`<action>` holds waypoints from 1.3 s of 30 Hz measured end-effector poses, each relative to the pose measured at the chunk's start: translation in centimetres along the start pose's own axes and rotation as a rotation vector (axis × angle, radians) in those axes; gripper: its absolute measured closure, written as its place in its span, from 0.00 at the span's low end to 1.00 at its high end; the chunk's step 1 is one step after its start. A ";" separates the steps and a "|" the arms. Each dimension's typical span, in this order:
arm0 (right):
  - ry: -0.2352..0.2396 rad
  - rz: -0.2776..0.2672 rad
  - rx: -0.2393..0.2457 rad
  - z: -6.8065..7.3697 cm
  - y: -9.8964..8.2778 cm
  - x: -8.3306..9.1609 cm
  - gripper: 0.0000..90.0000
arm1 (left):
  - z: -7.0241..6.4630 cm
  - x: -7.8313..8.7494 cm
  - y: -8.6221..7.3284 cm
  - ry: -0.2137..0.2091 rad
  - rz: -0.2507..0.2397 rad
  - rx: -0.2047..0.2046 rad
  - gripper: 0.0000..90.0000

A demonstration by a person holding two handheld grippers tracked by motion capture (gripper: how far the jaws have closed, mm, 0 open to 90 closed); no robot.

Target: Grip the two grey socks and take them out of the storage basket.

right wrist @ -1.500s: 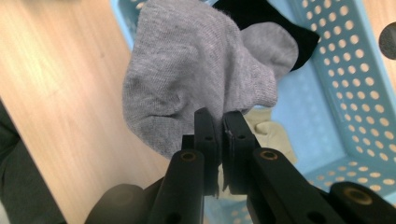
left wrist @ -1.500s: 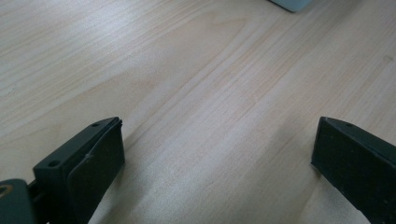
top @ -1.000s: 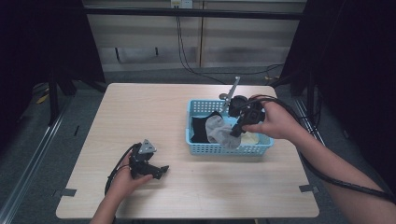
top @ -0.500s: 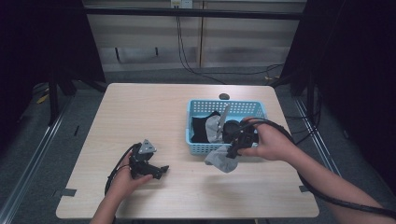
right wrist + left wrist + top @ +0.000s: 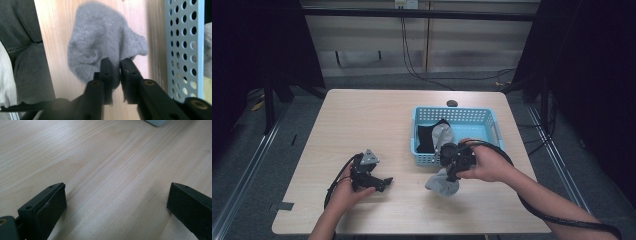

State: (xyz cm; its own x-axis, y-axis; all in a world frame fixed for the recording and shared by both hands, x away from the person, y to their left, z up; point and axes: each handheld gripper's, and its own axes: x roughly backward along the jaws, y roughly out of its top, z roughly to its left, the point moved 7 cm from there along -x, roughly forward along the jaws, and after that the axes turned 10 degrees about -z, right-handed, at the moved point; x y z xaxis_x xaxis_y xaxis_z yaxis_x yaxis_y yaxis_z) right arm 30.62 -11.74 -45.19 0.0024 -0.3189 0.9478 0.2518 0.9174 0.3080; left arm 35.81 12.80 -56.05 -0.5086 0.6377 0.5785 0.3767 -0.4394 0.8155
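Observation:
A crumpled grey sock (image 5: 441,184) (image 5: 100,45) lies on the wooden table (image 5: 362,120) just in front of the blue basket (image 5: 457,110). My right gripper (image 5: 453,174) (image 5: 115,61) points down at it. Its jaws have just been opening a little, but they still stand close together with a fold of the sock pinched between them. My left gripper (image 5: 384,182) (image 5: 116,195) rests on the table at the front left, open, with bare wood between its jaws.
The basket holds a black garment (image 5: 426,139) and a grey piece of cloth (image 5: 443,134). Its perforated wall (image 5: 185,50) runs right beside the sock. A small dark object (image 5: 452,103) sits at the table's far edge. Cables trail from both grippers.
My right gripper has carried the grey sock out of the basket, towards me and down onto the table in front of it. The left gripper has stayed put.

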 end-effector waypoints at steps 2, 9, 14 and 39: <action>0.005 -0.010 0.003 0.1 0.1 -0.1 0.85 | 0.0 0.0 0.0 0.000 0.000 0.000 0.02; -0.013 -0.017 0.002 0.1 0.2 0.2 0.70 | 0.0 0.0 0.0 0.000 0.000 0.000 0.02; -0.020 -0.019 -0.025 -0.5 -0.1 0.6 0.66 | 0.0 0.0 0.0 0.000 0.000 -0.001 0.02; -0.168 -0.033 -0.207 -11.2 0.6 0.6 0.61 | 0.0 -0.1 0.0 0.002 -0.008 0.007 0.02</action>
State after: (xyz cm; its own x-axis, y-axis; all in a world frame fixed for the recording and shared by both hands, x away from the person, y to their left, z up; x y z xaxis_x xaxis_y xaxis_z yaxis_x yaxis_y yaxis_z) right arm 41.60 -14.02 -45.40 -0.1658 -0.2881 0.9431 0.4419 0.8333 0.3322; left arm 35.83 12.72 -56.04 -0.5130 0.6397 0.5724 0.3781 -0.4302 0.8197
